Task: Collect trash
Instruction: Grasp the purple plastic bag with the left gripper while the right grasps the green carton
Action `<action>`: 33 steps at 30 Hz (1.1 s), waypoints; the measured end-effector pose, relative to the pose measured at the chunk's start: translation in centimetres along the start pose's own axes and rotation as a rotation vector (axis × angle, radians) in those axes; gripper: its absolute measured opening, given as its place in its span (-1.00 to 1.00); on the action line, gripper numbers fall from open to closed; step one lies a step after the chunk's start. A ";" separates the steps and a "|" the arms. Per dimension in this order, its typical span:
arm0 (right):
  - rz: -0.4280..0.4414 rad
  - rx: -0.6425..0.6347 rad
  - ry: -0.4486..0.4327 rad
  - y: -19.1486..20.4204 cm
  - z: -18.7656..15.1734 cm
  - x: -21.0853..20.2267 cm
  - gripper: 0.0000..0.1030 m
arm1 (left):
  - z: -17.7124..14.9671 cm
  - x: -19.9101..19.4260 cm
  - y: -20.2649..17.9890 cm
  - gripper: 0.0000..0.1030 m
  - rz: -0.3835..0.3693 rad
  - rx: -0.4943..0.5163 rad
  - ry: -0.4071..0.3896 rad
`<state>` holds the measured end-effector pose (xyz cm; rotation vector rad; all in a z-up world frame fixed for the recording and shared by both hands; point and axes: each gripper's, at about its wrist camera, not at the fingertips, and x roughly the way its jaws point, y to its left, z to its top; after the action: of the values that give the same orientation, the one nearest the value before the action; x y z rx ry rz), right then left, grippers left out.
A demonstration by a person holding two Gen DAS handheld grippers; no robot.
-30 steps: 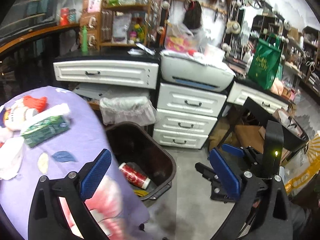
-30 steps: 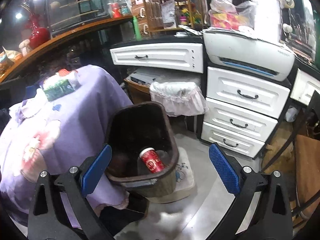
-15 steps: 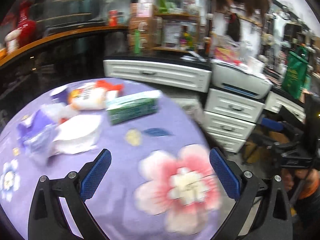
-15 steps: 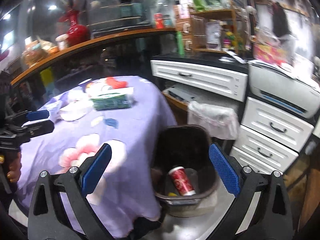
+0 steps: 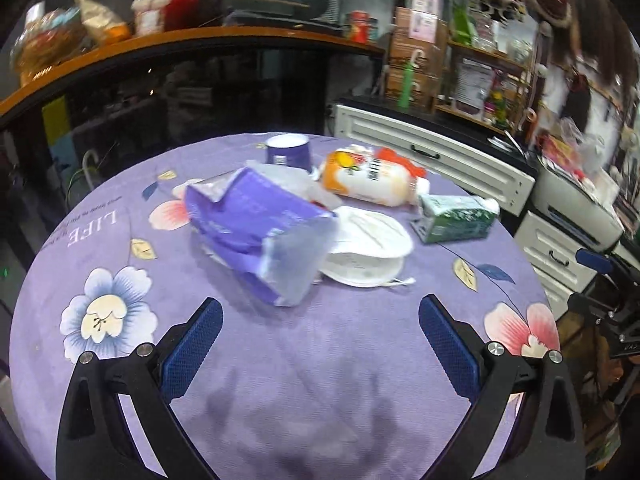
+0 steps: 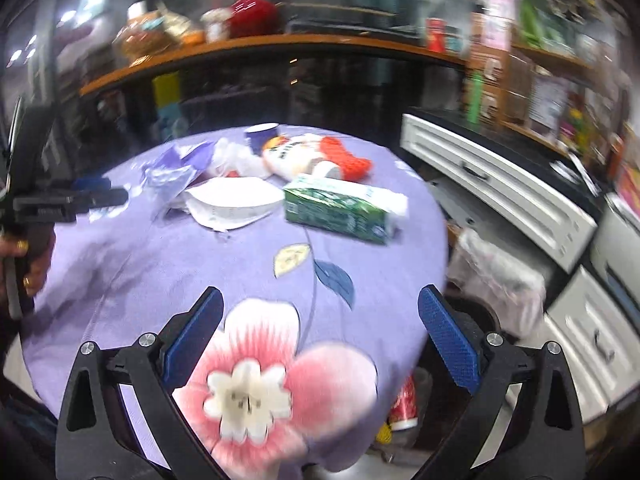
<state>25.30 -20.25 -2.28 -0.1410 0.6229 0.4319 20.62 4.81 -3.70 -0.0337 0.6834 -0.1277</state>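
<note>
Trash lies on the round table with a purple flowered cloth (image 5: pixel 304 380): a purple plastic bag (image 5: pixel 260 232), white paper plates (image 5: pixel 368 248), a green tissue pack (image 5: pixel 456 218), an orange and white bottle (image 5: pixel 372 178) and a purple cup (image 5: pixel 288 150). My left gripper (image 5: pixel 320 344) is open and empty, just short of the purple bag. My right gripper (image 6: pixel 320 340) is open and empty over the table's right edge, with the green tissue pack (image 6: pixel 340 208) ahead. A red can (image 6: pixel 404 404) lies in the dark bin (image 6: pixel 476 316) below the table edge.
White drawers (image 6: pixel 496 184) and a printer (image 5: pixel 576 208) stand to the right of the table. A dark counter with an orange top (image 5: pixel 192 40) runs behind it. The left gripper (image 6: pixel 68 200) shows at the left in the right wrist view, with the hand that holds it.
Both grippers have swung left from the bin to the table. The left now faces the trash pile up close; the right looks across the table edge. Both stayed open.
</note>
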 end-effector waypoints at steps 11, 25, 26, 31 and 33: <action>0.042 -0.131 0.066 0.2 4.2 5.4 0.87 | 0.8 0.5 2.0 0.86 -0.009 -0.049 0.010; 0.070 -0.574 0.264 0.6 9.7 12.8 0.87 | 2.3 1.6 3.0 0.86 -0.002 -0.050 0.022; 0.083 -0.606 0.294 0.6 10.0 13.6 0.87 | 2.3 1.6 3.3 0.86 -0.001 -0.055 0.027; 0.115 -0.735 0.411 0.9 10.0 16.8 0.67 | 2.0 2.3 4.8 0.86 0.018 -0.072 0.049; 0.115 -0.781 0.458 1.1 9.4 18.1 0.56 | 1.9 2.5 5.3 0.86 0.017 -0.084 0.054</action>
<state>42.98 -10.60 -5.45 -0.9721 0.8858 0.7498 24.31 9.68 -4.13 -0.1053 0.7426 -0.0833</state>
